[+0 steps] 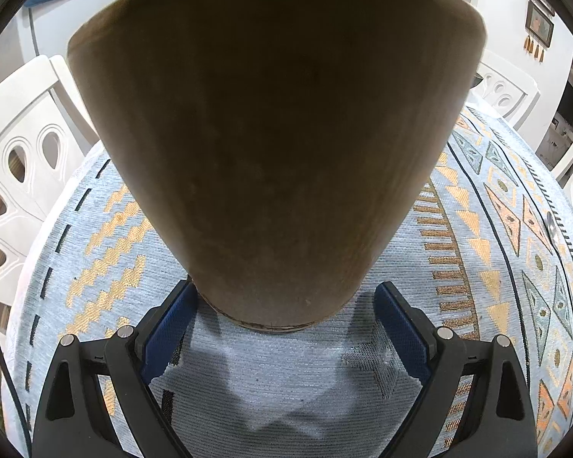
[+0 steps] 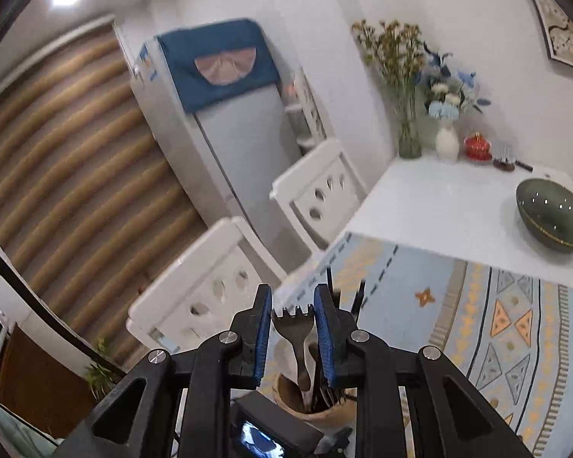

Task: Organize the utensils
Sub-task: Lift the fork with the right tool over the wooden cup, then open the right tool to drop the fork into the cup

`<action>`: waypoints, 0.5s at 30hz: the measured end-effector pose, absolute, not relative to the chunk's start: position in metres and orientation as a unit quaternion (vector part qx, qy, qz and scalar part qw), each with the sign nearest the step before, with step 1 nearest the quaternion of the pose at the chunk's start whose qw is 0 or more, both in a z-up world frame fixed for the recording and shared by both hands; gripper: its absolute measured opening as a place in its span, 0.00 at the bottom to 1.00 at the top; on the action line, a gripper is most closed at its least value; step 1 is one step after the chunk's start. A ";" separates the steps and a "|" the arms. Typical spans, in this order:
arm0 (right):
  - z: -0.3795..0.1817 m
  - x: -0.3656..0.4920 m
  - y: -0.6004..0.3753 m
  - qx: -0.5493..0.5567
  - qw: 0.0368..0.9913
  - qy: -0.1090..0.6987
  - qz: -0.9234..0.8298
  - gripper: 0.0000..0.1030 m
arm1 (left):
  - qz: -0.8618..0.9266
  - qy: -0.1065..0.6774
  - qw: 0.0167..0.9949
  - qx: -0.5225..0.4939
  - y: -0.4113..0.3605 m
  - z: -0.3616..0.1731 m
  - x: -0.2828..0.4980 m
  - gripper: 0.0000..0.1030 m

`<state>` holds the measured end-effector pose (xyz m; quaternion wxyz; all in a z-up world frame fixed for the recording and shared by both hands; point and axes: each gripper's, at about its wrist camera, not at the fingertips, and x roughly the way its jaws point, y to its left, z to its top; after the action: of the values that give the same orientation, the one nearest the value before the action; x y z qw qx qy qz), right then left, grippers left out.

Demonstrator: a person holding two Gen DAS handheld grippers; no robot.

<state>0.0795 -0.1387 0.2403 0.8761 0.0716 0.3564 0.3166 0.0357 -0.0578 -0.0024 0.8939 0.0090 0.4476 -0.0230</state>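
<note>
A tan wooden utensil holder (image 1: 275, 145) stands on the patterned cloth and fills the left wrist view. My left gripper (image 1: 284, 290) straddles its base: the left pad (image 1: 172, 328) touches the wall, while a thin strip of cloth shows in front of the right pad (image 1: 399, 332). In the right wrist view the holder (image 2: 321, 414) sits low, with several dark utensils standing in it. My right gripper (image 2: 292, 322) hangs above it, shut on a dark fork (image 2: 292, 320) with its tines pointing away and its handle hanging towards the holder's mouth. A metal spoon (image 1: 552, 225) lies on the cloth at right.
White chairs (image 2: 206, 297) stand along the table's left side. A green bowl (image 2: 554, 213) sits on the bare white tabletop (image 2: 439, 202) beyond the cloth. Vases of flowers (image 2: 408, 141) and a red jar (image 2: 477, 147) stand by the far wall, near a covered fridge (image 2: 225, 122).
</note>
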 end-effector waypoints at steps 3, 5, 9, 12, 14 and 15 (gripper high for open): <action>0.226 0.081 -0.133 0.062 0.871 0.372 0.316 0.21 | -0.023 0.448 0.894 0.009 -0.058 -0.002 0.036 0.91; 0.221 0.082 -0.131 0.059 0.867 0.380 0.316 0.21 | -0.023 0.448 0.894 0.009 -0.059 -0.002 0.035 0.91; 0.212 0.088 -0.134 0.073 0.850 0.405 0.329 0.23 | -0.023 0.448 0.894 0.009 -0.058 -0.002 0.036 0.91; 0.218 0.090 -0.143 0.092 0.852 0.399 0.327 0.53 | -0.023 0.448 0.894 0.008 -0.058 -0.002 0.036 0.91; 0.228 0.088 -0.152 0.098 0.862 0.379 0.323 0.53 | -0.023 0.448 0.894 0.008 -0.057 -0.002 0.036 0.91; 0.235 0.087 -0.158 0.097 0.868 0.366 0.321 0.53 | -0.023 0.448 0.894 0.008 -0.058 -0.002 0.036 0.91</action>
<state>0.0872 -0.1580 0.2354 0.8677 0.0973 0.3664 0.3215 0.0361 -0.0576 -0.0016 0.8938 0.0083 0.4479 -0.0228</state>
